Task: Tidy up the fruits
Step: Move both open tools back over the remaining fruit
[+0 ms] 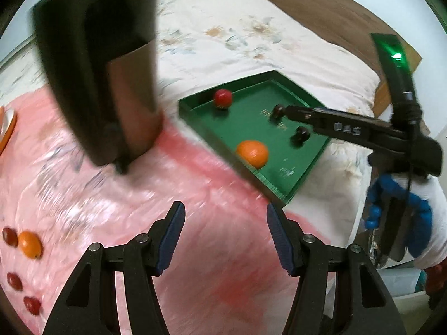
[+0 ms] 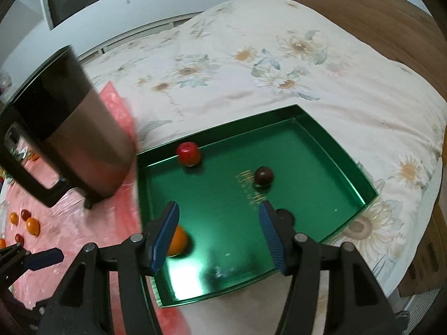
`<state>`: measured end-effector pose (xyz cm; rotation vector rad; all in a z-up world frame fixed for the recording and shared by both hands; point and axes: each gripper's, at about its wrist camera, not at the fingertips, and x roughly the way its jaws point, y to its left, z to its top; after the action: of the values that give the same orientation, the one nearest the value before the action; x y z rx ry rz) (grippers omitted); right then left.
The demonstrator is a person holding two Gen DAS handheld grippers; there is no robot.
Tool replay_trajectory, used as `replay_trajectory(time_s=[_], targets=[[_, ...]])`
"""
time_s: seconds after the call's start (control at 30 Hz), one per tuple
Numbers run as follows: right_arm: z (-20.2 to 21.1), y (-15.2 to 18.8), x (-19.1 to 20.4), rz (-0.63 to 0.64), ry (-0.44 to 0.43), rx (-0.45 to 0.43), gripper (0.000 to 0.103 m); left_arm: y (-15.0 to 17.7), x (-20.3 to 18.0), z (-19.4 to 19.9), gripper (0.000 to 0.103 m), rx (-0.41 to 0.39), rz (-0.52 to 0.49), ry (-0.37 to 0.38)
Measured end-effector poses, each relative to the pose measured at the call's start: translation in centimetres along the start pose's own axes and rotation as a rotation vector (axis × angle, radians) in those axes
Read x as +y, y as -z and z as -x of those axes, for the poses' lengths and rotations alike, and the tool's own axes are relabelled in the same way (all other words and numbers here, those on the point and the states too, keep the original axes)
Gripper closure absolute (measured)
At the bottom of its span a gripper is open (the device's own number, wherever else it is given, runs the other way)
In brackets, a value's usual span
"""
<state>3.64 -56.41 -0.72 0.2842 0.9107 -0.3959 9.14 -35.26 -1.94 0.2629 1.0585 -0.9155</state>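
Nearest the left wrist camera, the left gripper (image 1: pixel 225 224) hangs with its blue-padded jaws apart and nothing between them, above a pink plastic sheet (image 1: pixel 195 195) spread over the bed. A tall black and bronze jug (image 1: pixel 103 78) stands on that sheet. Beyond it a green tray (image 1: pixel 296 164) lies on the floral quilt (image 1: pixel 251 33), holding a red fruit (image 1: pixel 223 98) near its far wall and an orange (image 1: pixel 252 153) near its front edge. The right gripper (image 1: pixel 287 122), held by a gloved hand (image 1: pixel 402 217), reaches over the tray, dark and blurred at its tips. More small oranges and red fruits (image 1: pixel 29 244) lie loose on the sheet at the left edge

Closest to the right wrist camera, the right gripper (image 2: pixel 219 231) has its jaws spread wide and empty over the tray (image 2: pixel 349 167). The orange (image 2: pixel 178 241) sits partly hidden behind the left-hand finger, apart from the pads. The red fruit (image 2: pixel 188 153) rests by the far wall and a dark round fruit (image 2: pixel 263 176) near the middle. The jug (image 2: pixel 78 128) stands just left of the tray
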Motion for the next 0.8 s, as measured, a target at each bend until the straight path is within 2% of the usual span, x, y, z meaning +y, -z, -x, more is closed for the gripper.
replay_trajectory(time_s=[0.17,0.5,0.8], targets=[[0.4,0.6,2.5,0.023,-0.033,0.012,0.002,1.7,2.2,1.2,0.048,0.007,0.046,-0.028],[1.0,3.0,9.8,0.162,-0.149,0.064,0.002,5.6,6.6,3.1,0.048,0.013,0.168,-0.098],[0.5,4.5,16.2,0.242,-0.257,0.114,0.002,9.3,11.3,5.7,0.048,-0.006,0.265,-0.196]])
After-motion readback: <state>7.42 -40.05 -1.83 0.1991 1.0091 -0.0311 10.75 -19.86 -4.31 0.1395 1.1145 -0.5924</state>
